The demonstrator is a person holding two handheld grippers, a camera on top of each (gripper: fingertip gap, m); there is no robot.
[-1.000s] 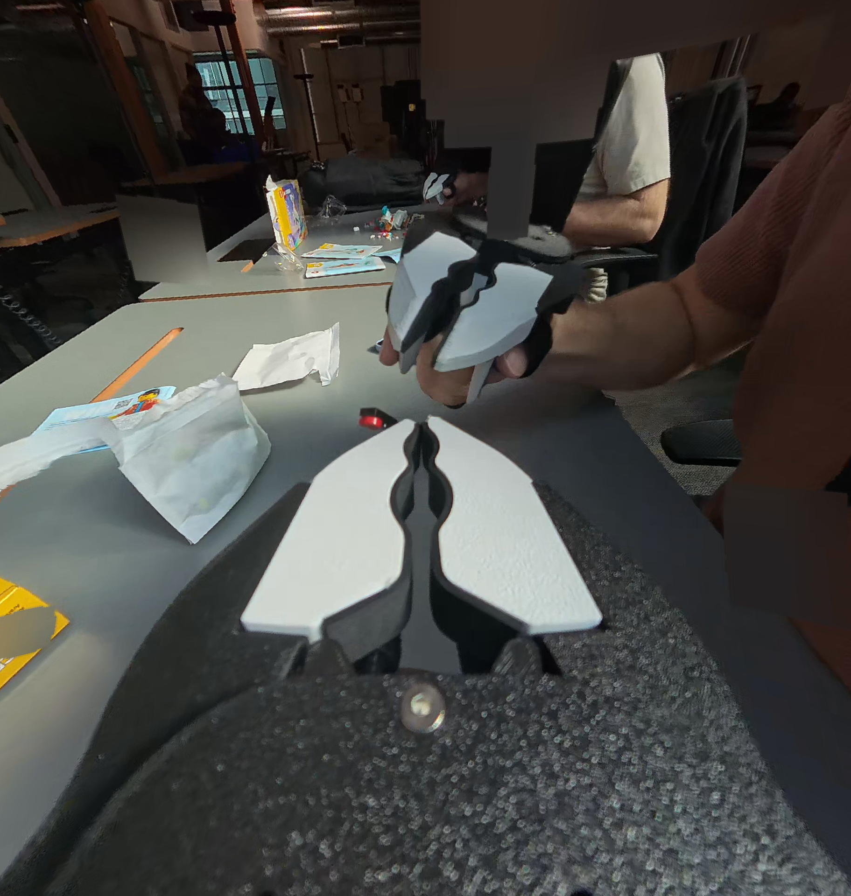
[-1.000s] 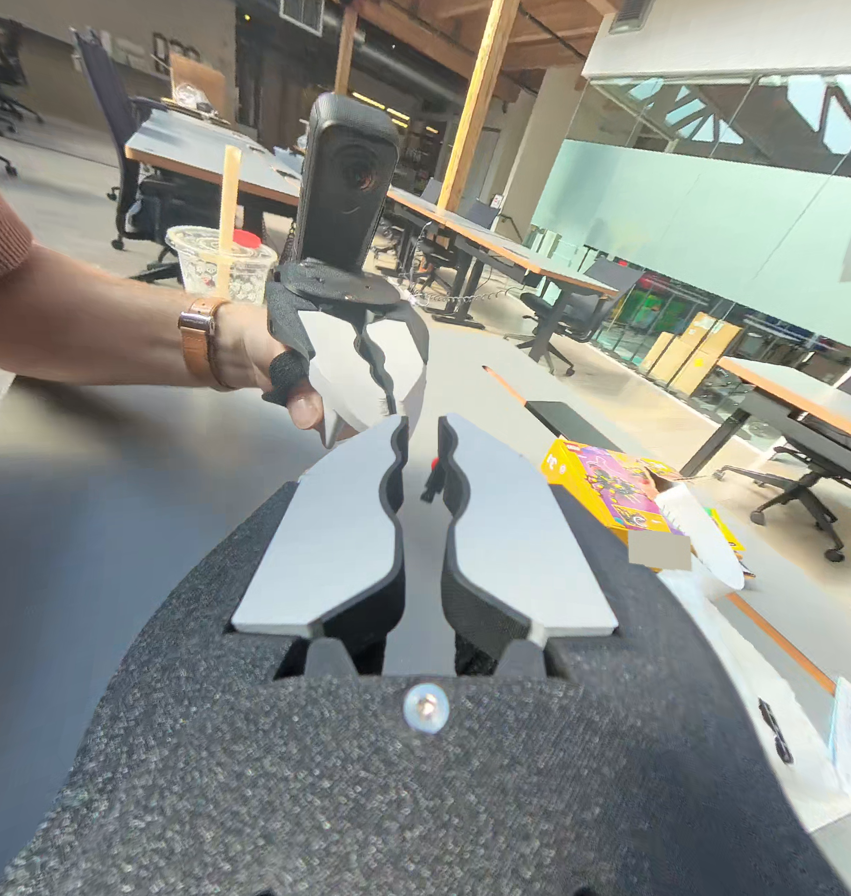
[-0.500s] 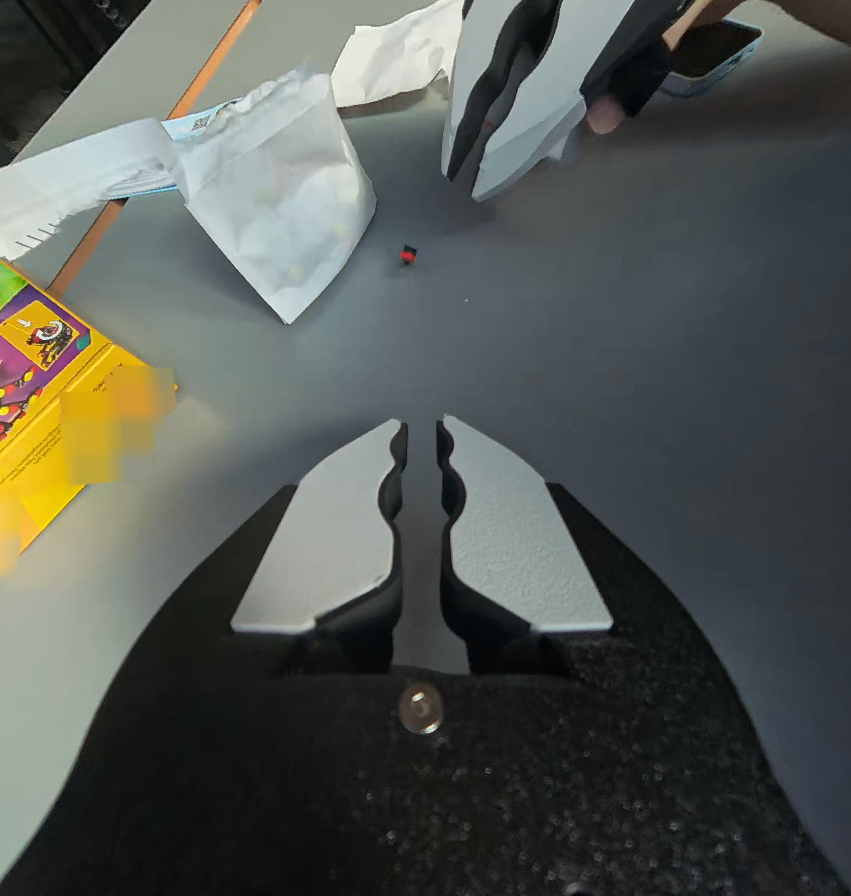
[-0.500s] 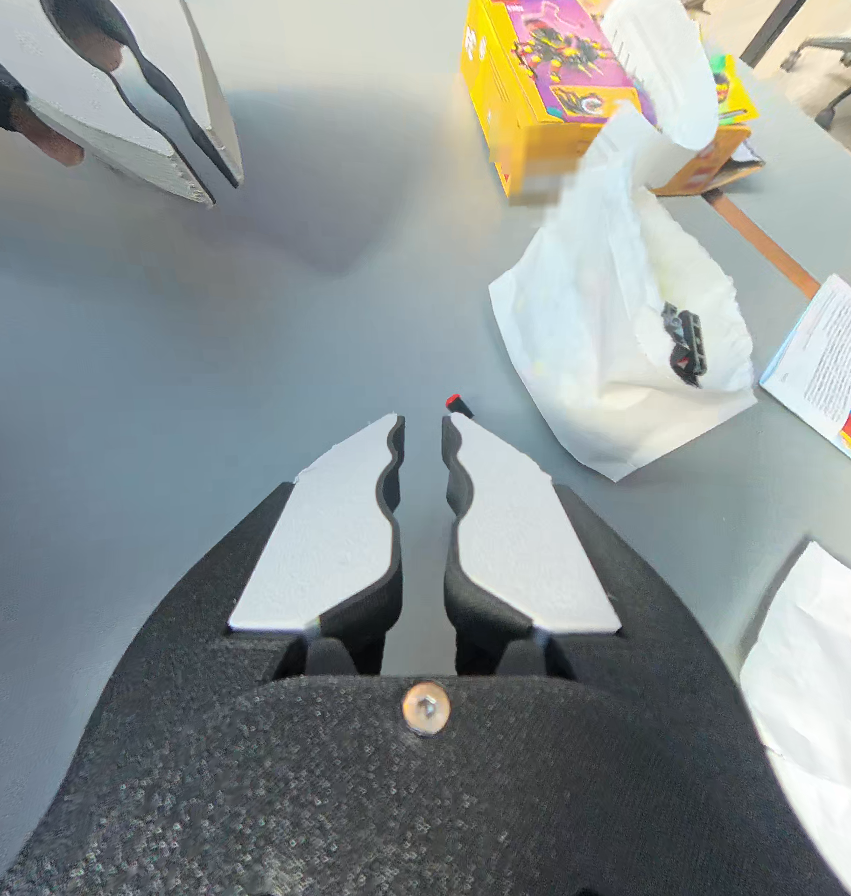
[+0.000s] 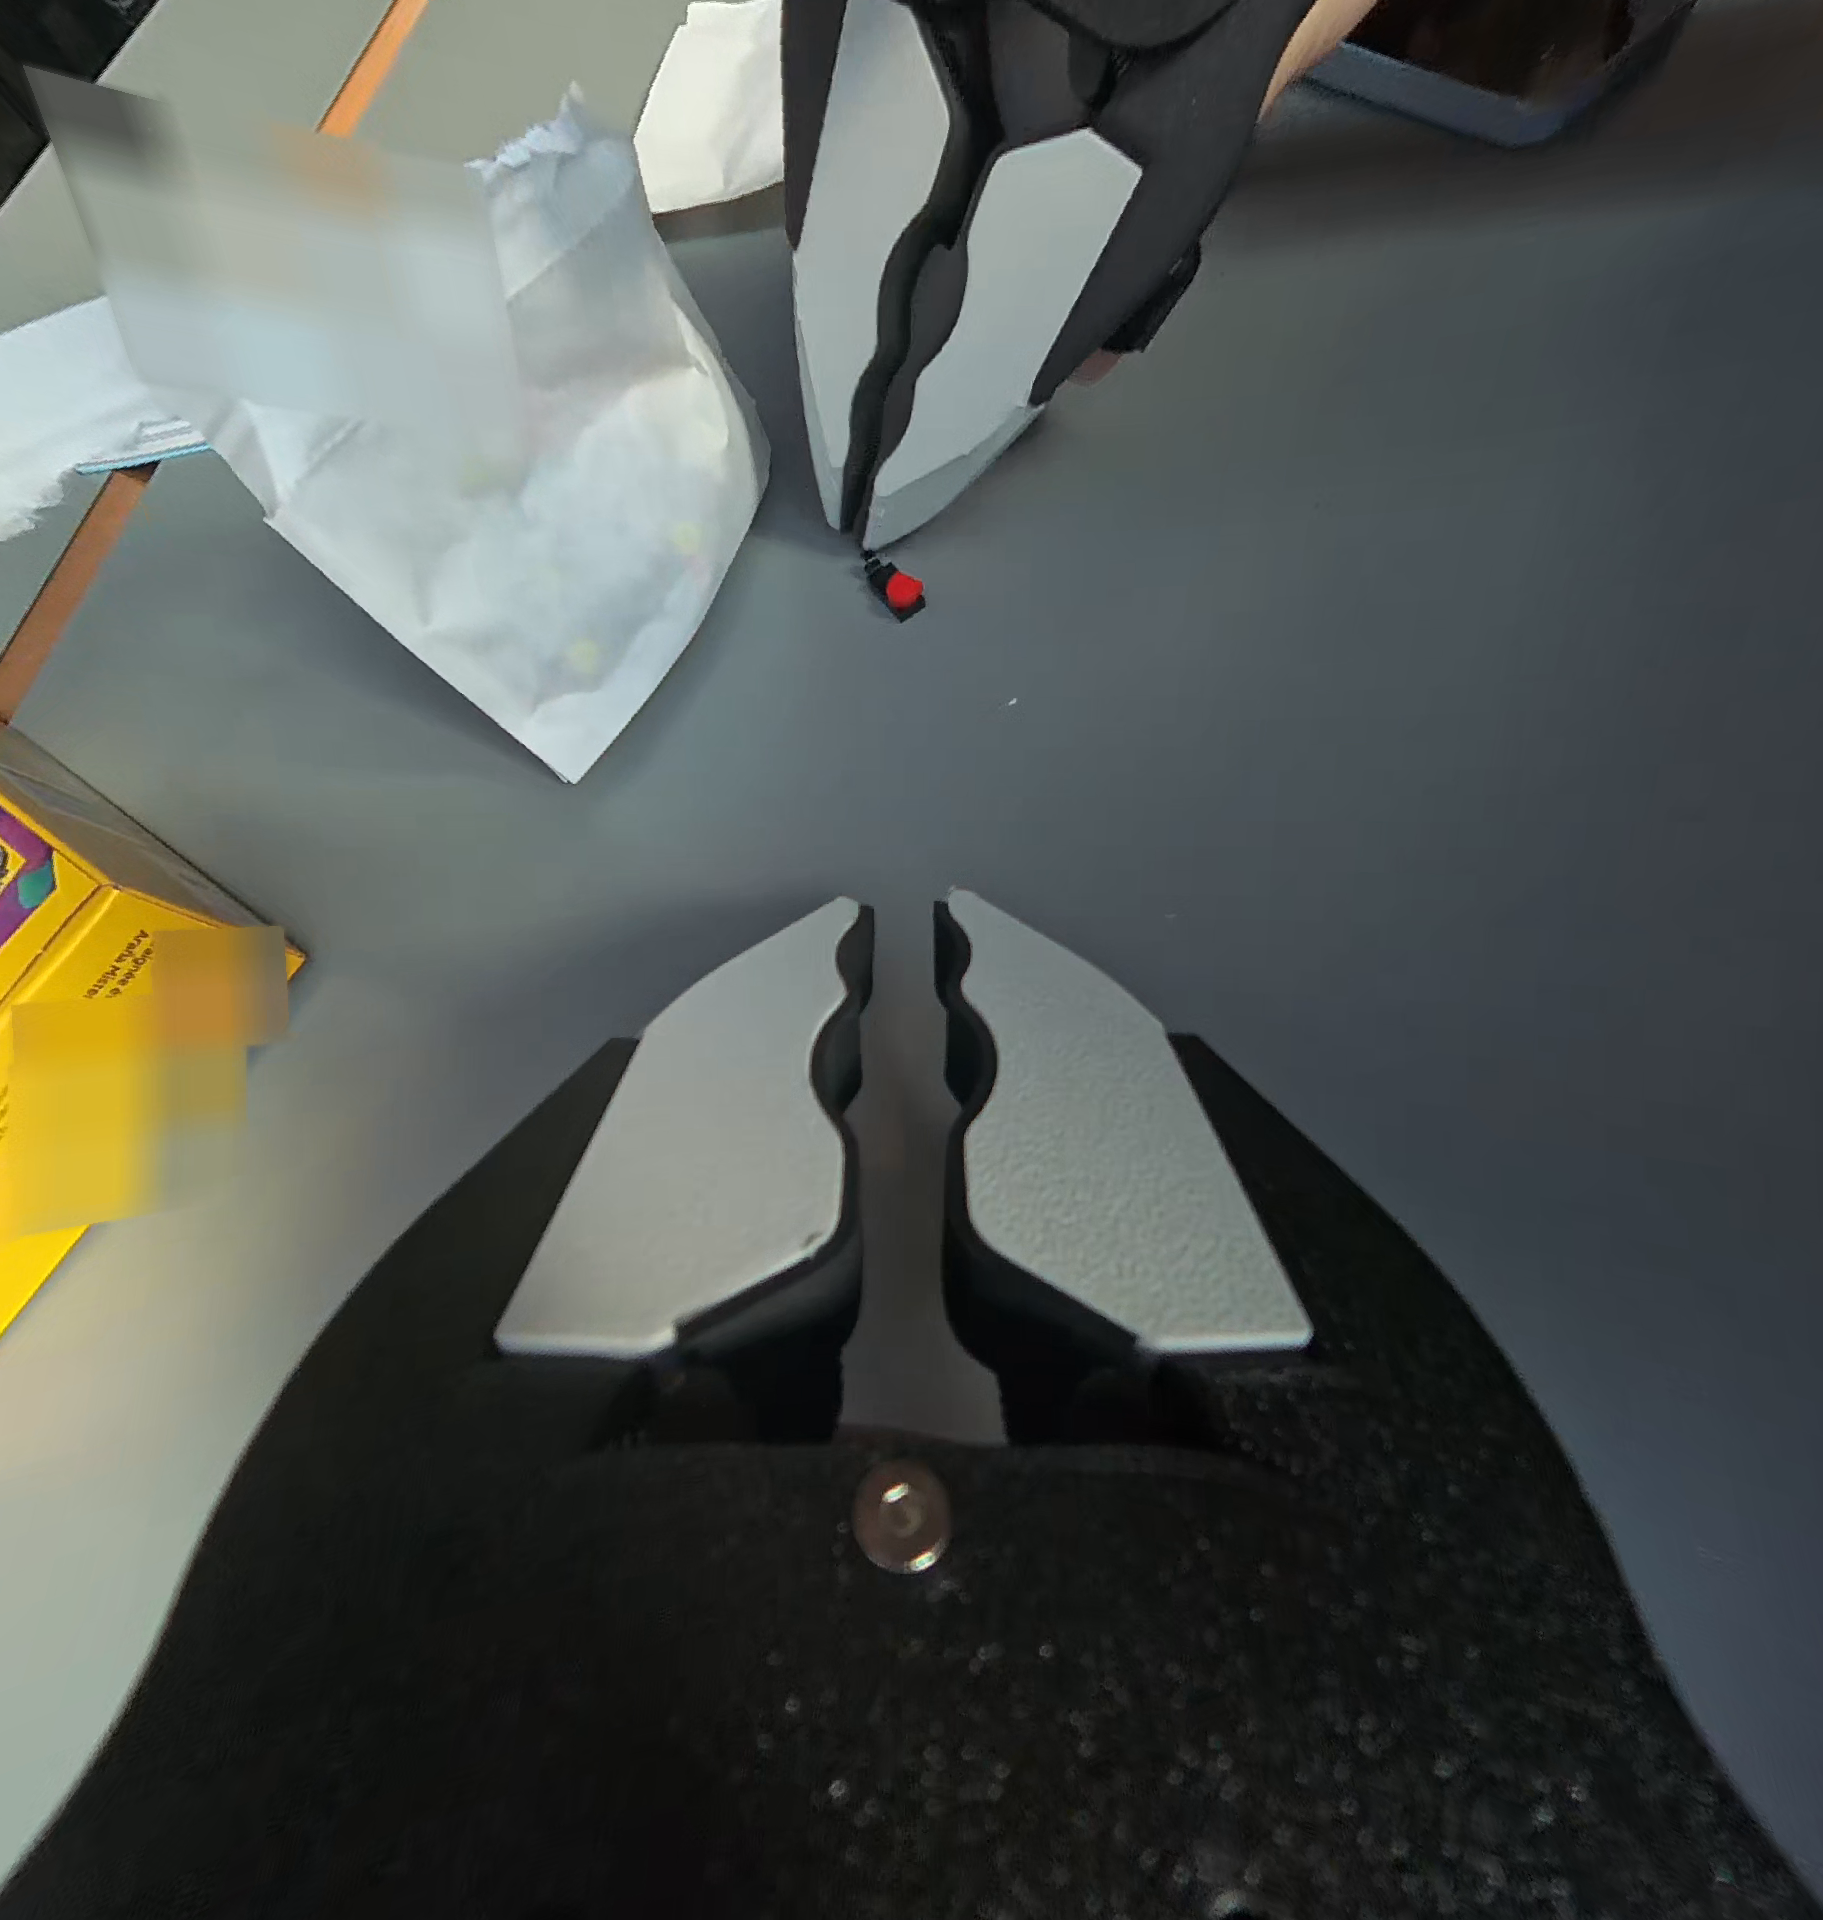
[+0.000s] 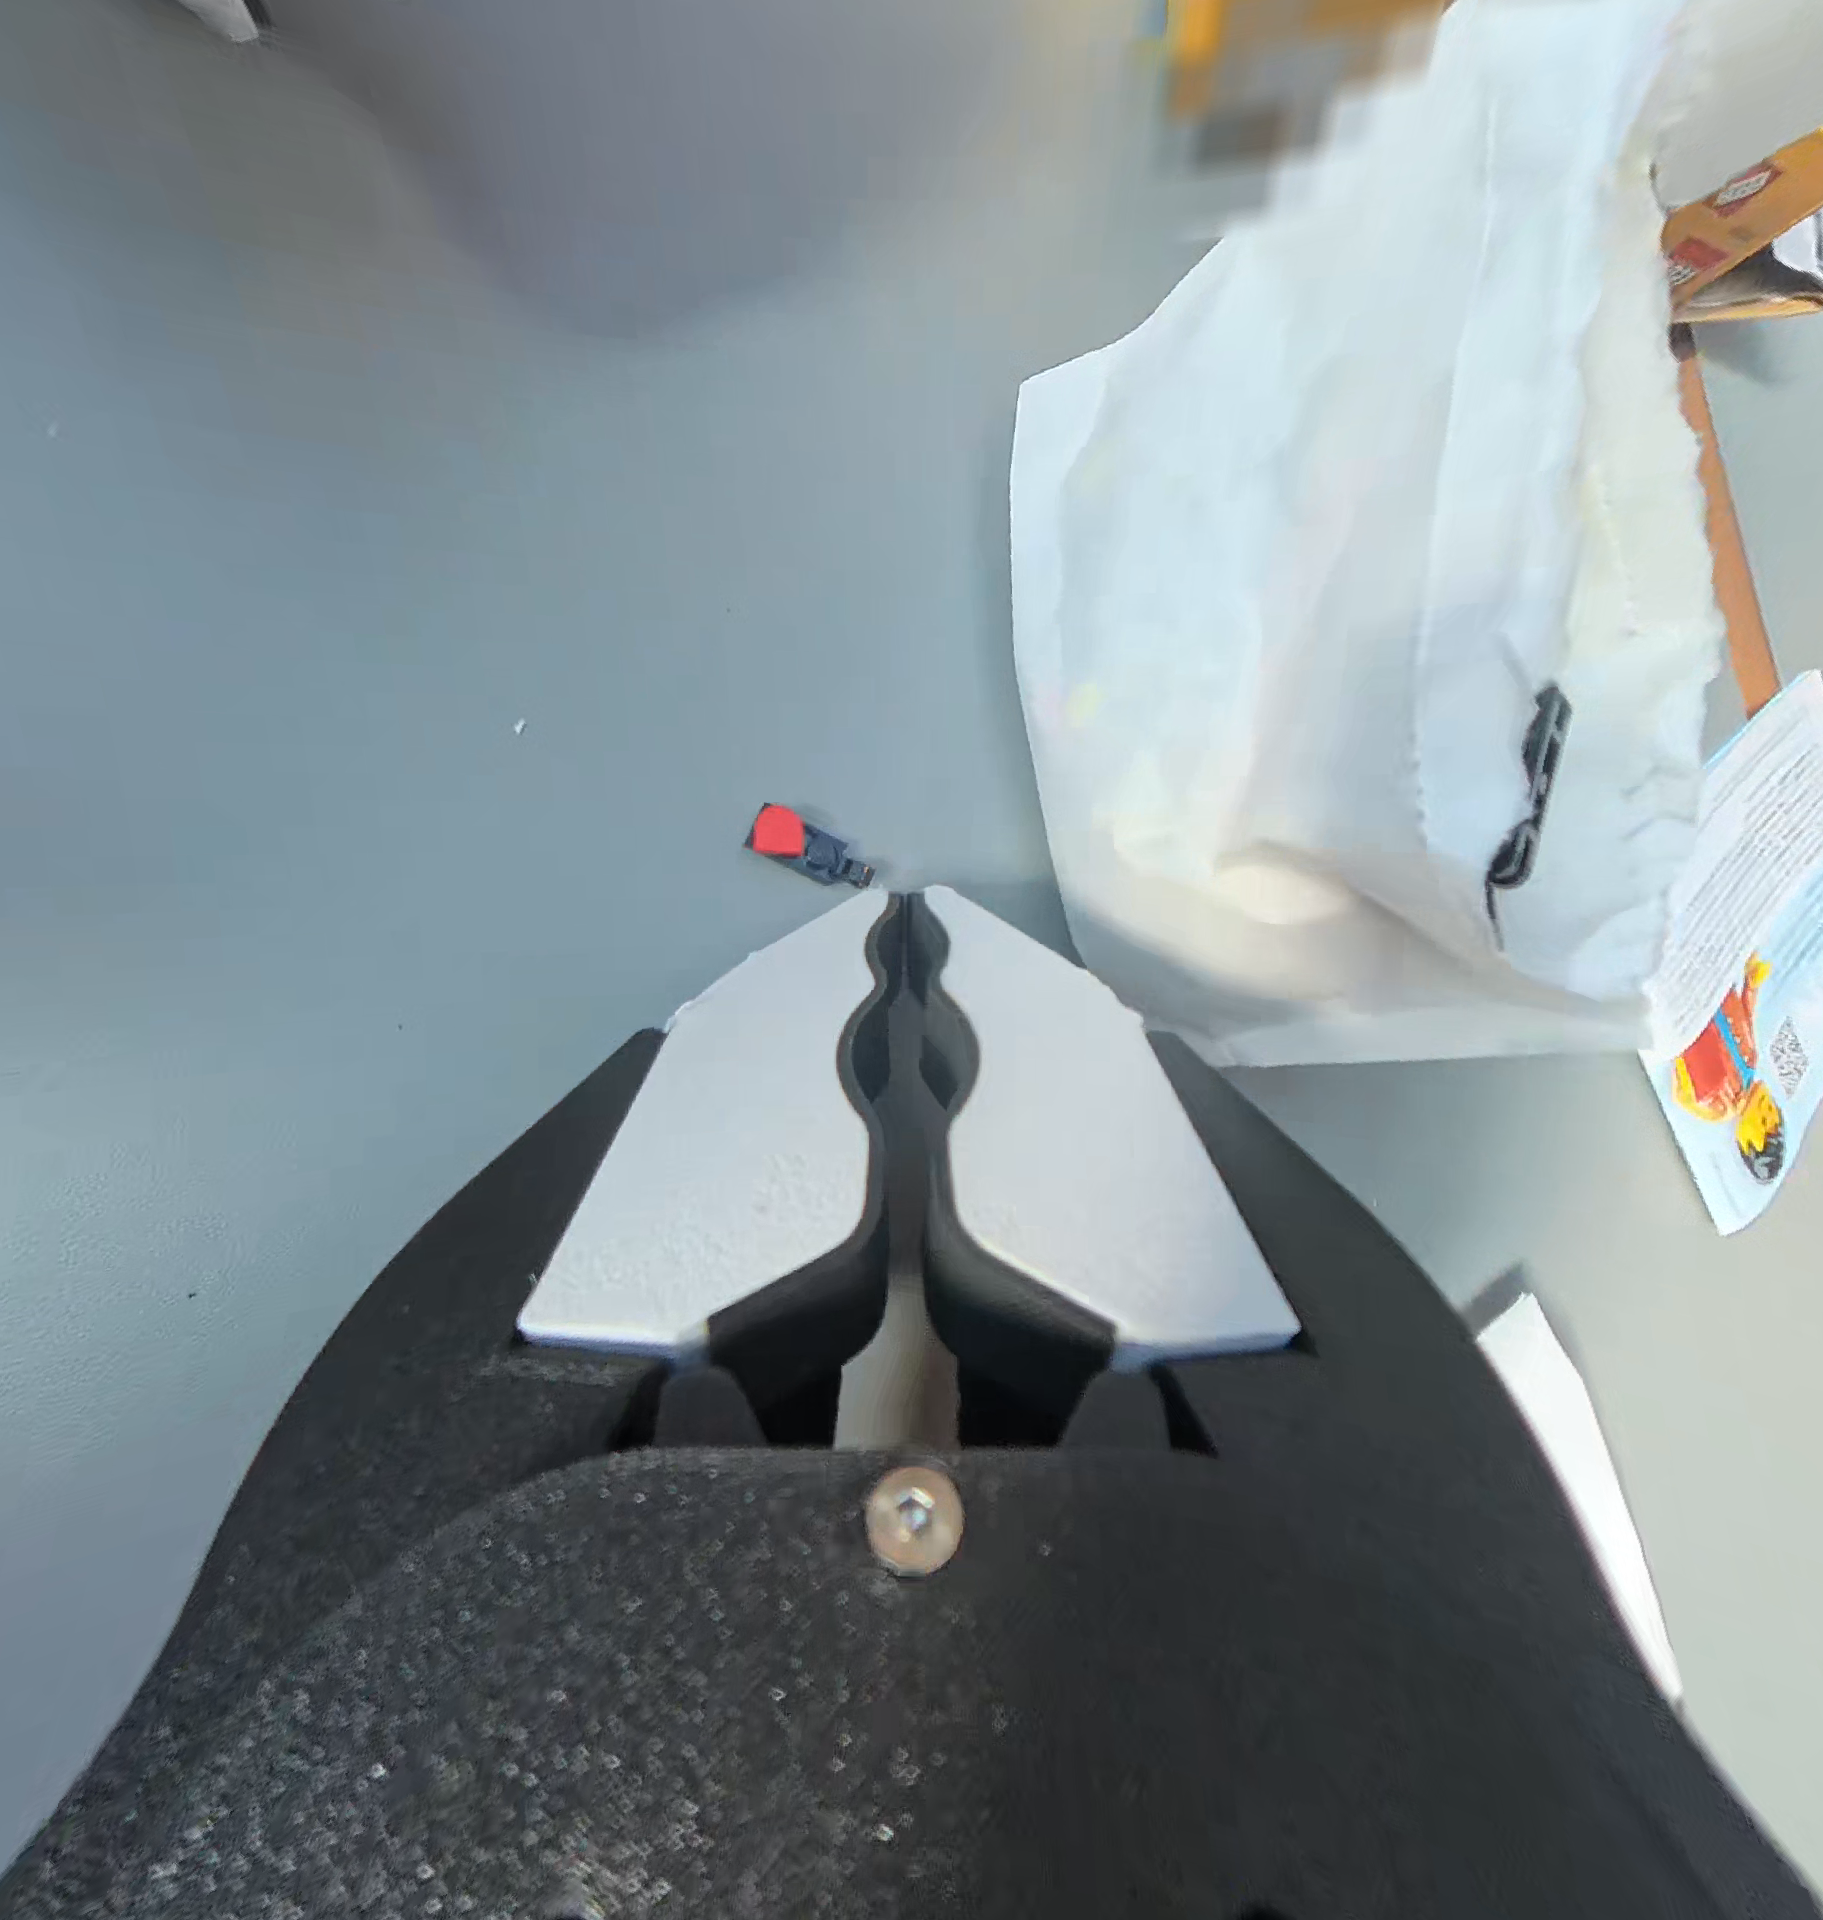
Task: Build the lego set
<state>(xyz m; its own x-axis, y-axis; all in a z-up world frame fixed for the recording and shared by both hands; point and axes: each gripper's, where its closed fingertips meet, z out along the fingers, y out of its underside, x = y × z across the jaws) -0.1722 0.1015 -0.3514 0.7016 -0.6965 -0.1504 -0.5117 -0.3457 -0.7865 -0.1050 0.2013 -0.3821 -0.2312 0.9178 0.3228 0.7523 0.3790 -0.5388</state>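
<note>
The desk [image 5: 1406, 727] is plain grey, with an orange-brown strip along its edge at 11 o'clock. On it lies a small lego piece [image 5: 899, 592], black with a red top. The paper bag [image 5: 533, 520] at 10 o'clock is white, and faint yellow-green spots show through it. The box [image 5: 65, 1018] at 9 o'clock is yellow with a purple picture side. Both grippers, left gripper [image 5: 902, 914] and right gripper [image 6: 902, 904], have light grey plates on speckled black bodies. The leaflet [image 6: 1780, 966] at 3 o'clock is pale blue with a red and yellow figure.
</note>
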